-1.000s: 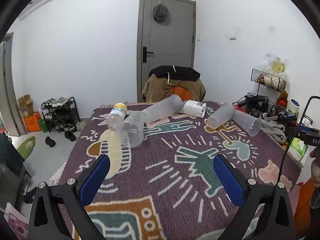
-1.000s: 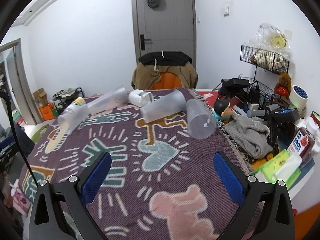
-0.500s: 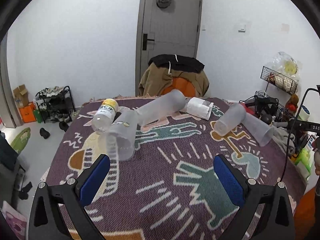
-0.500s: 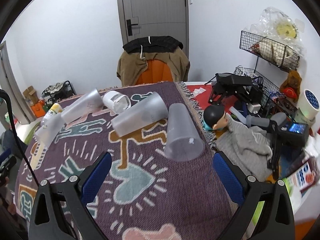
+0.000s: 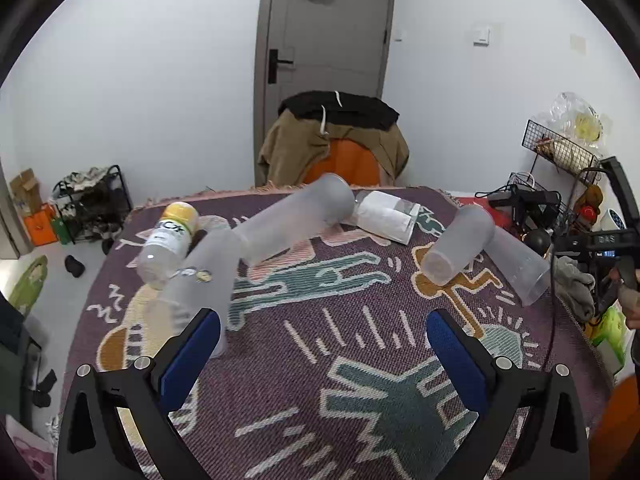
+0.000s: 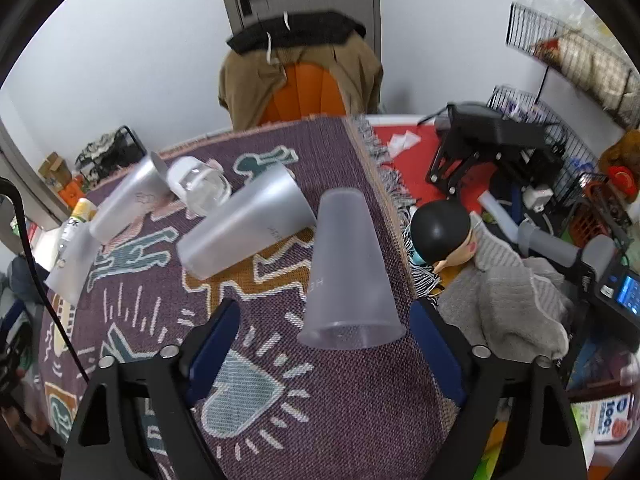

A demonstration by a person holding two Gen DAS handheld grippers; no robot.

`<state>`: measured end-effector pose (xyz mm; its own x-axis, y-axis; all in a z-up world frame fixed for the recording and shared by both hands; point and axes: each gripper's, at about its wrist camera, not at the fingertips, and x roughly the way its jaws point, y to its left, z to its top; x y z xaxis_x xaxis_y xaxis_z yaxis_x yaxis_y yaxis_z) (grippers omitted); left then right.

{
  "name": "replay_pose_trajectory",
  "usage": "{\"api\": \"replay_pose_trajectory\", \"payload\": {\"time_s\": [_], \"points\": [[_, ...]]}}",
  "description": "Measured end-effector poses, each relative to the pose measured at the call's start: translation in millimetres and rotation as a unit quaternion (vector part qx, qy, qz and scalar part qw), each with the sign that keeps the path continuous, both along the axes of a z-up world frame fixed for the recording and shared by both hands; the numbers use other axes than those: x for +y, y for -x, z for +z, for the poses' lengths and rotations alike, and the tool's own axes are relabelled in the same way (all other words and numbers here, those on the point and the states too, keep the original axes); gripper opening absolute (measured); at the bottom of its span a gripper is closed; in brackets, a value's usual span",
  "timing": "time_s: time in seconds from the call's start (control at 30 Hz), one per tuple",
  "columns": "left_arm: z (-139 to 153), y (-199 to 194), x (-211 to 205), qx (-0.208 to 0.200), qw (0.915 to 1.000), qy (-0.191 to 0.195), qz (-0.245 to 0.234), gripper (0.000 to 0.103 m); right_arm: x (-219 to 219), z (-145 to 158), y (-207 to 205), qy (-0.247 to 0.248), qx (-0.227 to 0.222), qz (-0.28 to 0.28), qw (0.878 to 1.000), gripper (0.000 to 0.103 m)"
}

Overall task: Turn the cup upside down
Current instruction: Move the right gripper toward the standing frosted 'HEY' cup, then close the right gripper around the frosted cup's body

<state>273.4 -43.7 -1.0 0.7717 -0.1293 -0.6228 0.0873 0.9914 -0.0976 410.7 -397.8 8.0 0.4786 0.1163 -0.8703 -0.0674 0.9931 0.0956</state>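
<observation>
Several frosted plastic cups lie on their sides on a purple patterned cloth. In the right wrist view one cup lies with its open mouth toward me, just ahead of my open right gripper, roughly between the blue pads. A second cup lies to its left. In the left wrist view my left gripper is open and empty; a cup lies just beyond its left pad. More cups lie at the right.
A clear bottle with a yellow cap and a white roll lie among the cups. A chair draped with clothes stands behind the table. Clutter, a grey towel and a doll head sit right of the cloth's fringed edge.
Both grippers have moved forward over the cloth. The right one has closed in on the rightmost cup, which now lies between its pads. The left one has neared the left cup.
</observation>
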Motion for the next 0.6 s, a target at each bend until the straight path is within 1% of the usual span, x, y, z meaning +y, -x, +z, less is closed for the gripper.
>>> {"api": "replay_pose_trajectory", "payload": {"time_s": [0.1, 0.27, 0.33, 0.47, 0.6], "points": [[-2, -10, -2, 0.004, 1.0000, -0.001, -0.001, 0.103, 1, -9, -21, -0.003, 0.036, 0.009, 0.999, 0.080], [-9, -27, -5, 0.018, 0.9998, 0.003, -0.005, 0.103, 10, -17, -53, 0.019, 0.084, 0.022, 0.996, 0.080], [-12, -33, -5, 0.024, 0.9997, 0.006, -0.007, 0.103, 13, -19, -62, 0.031, 0.104, 0.023, 0.994, 0.080], [-19, -42, -5, 0.031, 0.9994, 0.011, -0.012, 0.103, 20, -22, -79, 0.039, 0.142, 0.036, 0.988, 0.080], [-25, -52, -7, 0.038, 0.9991, 0.010, -0.015, 0.103, 24, -39, -95, 0.057, 0.183, 0.037, 0.981, 0.080]]}}
